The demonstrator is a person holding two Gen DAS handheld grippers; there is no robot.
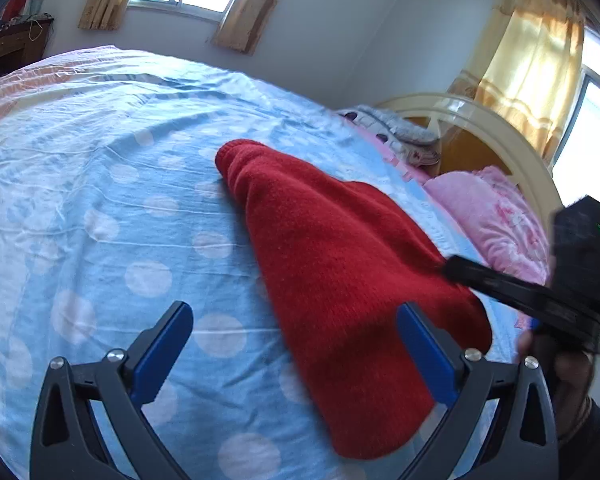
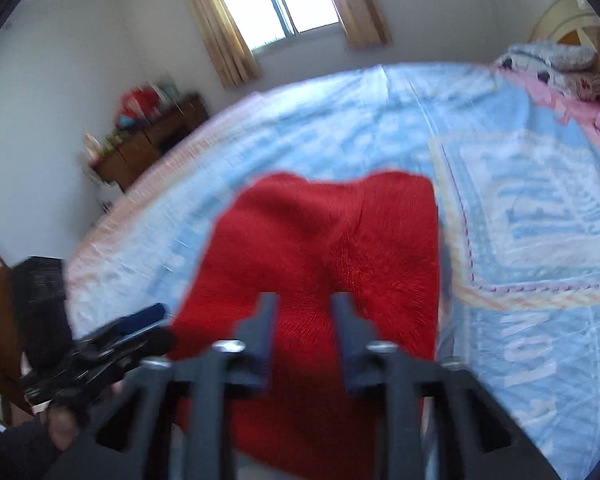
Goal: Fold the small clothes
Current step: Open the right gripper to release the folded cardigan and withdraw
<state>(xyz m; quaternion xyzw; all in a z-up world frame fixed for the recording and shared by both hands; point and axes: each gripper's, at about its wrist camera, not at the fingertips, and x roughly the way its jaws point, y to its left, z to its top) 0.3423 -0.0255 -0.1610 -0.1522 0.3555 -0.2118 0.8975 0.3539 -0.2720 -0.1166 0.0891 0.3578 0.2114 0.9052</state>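
A red knitted garment [image 1: 340, 280] lies folded on the blue dotted bedsheet [image 1: 100, 200], its near end cut off by the bottom edge in the right wrist view. The left gripper [image 1: 296, 352] has its jaws spread wide, with nothing pressed between the blue pads; one pad overlaps the garment's edge, though contact is unclear. The right gripper [image 2: 305, 320] (blurred) has its jaws partly apart above the red knit, gripping nothing. A pink pillow [image 1: 496, 224] sits by the headboard [image 1: 480, 120], partly hidden.
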